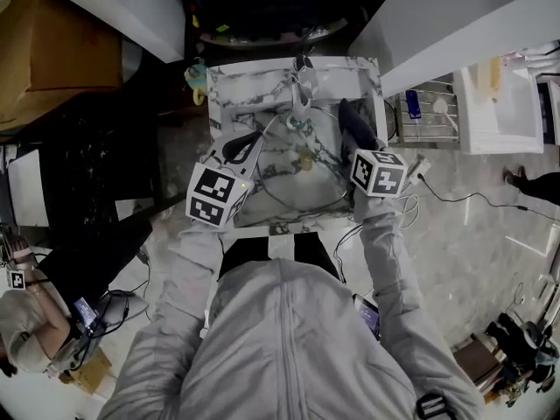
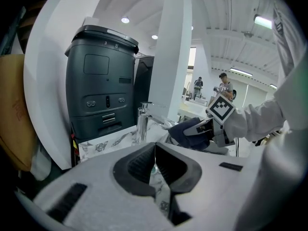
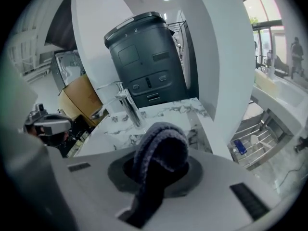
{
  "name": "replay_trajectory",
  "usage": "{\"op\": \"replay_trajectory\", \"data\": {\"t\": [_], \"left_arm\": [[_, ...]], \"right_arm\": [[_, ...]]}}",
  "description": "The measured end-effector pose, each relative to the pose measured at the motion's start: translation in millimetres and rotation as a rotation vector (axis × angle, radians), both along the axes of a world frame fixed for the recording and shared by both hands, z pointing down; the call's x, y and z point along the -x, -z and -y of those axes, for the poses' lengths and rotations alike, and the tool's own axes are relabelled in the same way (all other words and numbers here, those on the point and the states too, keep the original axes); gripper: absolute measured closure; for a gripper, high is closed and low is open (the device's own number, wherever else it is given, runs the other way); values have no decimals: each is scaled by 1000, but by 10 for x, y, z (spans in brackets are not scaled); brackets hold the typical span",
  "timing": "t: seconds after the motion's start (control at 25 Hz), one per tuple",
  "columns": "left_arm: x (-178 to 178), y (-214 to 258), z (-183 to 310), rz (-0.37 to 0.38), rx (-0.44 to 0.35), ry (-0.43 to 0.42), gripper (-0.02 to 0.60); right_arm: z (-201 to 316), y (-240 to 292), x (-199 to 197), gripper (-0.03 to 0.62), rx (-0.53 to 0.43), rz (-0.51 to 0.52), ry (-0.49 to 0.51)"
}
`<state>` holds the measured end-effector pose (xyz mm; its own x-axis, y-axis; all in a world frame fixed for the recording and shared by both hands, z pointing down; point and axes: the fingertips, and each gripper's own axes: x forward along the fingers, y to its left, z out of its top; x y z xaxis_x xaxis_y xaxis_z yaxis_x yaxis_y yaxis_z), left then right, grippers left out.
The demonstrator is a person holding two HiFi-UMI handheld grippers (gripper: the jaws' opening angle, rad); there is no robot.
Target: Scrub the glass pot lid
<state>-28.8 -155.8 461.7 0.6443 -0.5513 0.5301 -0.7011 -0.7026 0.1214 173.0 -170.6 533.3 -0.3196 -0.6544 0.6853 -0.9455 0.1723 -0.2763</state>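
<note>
The glass pot lid [image 1: 325, 182] lies tilted in the marble sink [image 1: 229, 90], its knob [image 1: 305, 158] near the middle. My left gripper [image 1: 248, 147] is at the lid's left rim. In the left gripper view its jaws [image 2: 154, 150] are pressed together on a thin clear edge. My right gripper [image 1: 359, 138] is over the lid's right side, shut on a dark blue-grey knitted cloth [image 3: 161, 150] that bulges out of the jaws. That cloth [image 2: 190, 131] and the right gripper [image 2: 207, 129] also show in the left gripper view.
A chrome faucet [image 1: 302, 86] stands at the back of the sink. Behind it is a tall dark bin [image 3: 144, 57]. A wire dish rack [image 1: 429, 112] sits to the right, a cardboard box [image 1: 52, 42] to the far left. A person [image 1: 26, 313] sits at the lower left.
</note>
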Motion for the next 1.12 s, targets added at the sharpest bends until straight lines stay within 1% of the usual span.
{"op": "replay_trajectory", "data": {"t": [0.08,0.2,0.36,0.56,0.72,0.88,1.12], "left_arm": [[15,-52,-4,5,5,-12,555],[68,-98,-3,6,11,-9,555],[108,-154,-15,4,25,-1,555],[115,-223,-13,-4,39,13,555],[73,-251,-70,-5,52,-1,555],[96,-277,-124,-1,62,-2,555],[180,-344,-164,-3,81,23,555]], "right_arm": [[81,-136,-15,536,-3,-37,-21],[161,-339,-98,536,-11,-126,-53],[149,-577,-154,535,21,-192,-43],[152,-771,-152,534,40,-214,-27],[106,-907,-94,534,69,-237,28],[122,-1023,24,534,92,-222,70],[207,-1178,200,534,120,-193,76]]}}
